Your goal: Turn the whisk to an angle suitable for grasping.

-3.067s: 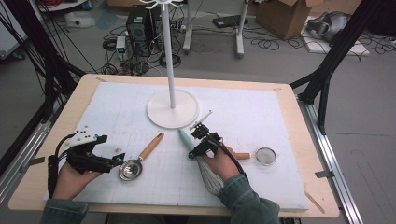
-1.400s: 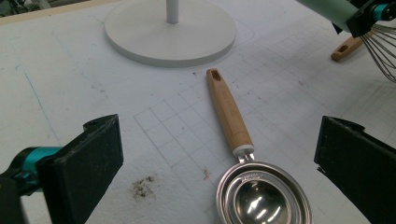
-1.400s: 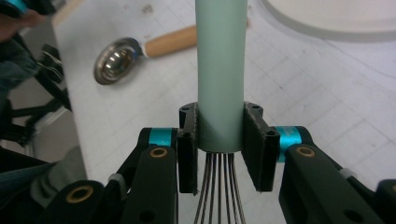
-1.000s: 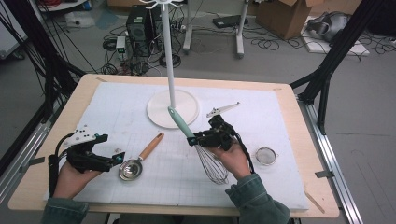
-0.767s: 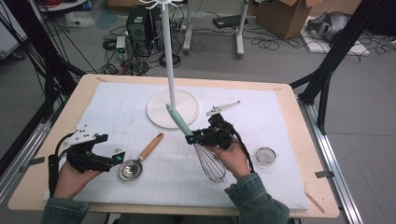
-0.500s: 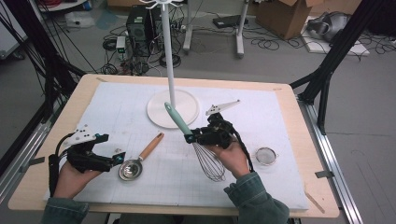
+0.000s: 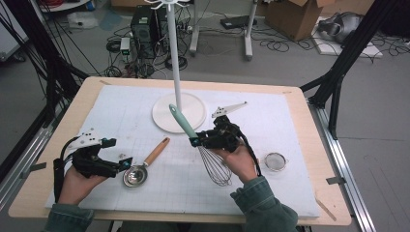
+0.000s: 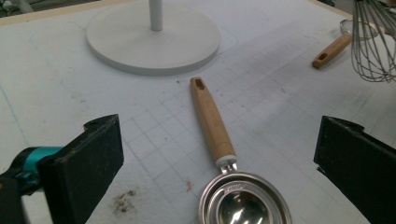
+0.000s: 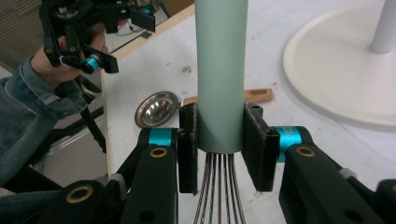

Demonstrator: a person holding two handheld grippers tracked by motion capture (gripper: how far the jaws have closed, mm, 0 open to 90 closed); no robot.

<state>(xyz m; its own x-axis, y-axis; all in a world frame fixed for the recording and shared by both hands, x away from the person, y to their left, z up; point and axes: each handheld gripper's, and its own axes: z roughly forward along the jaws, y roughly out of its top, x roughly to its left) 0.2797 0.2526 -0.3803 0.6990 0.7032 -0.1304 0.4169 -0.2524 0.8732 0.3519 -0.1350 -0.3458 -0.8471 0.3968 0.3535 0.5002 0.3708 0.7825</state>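
Observation:
A whisk with a mint-green handle (image 7: 182,121) and wire loops (image 7: 215,166) is lifted off the mat, its handle slanting up towards the stand's pole. My right gripper (image 7: 197,141) is shut on it where the handle meets the wires; in the right gripper view both pads (image 9: 187,140) press the handle (image 9: 220,70). A steel measuring spoon with a wooden handle (image 7: 145,162) lies on the white mat. My left gripper (image 7: 121,155) rests by its bowl, open; in the left gripper view the spoon (image 8: 209,116) lies between the wide-spread jaws, untouched.
A white stand with a round base (image 7: 167,116) and a tall pole rises at the mat's far middle. A small strainer (image 7: 275,161) lies to the right of my right hand, its wooden handle (image 8: 331,51) on the mat. The table's wooden edge (image 7: 319,145) frames the mat.
The whisk has come up off the mat in my right gripper, and its handle now tilts higher, towards the pole. The left gripper has stayed by the spoon.

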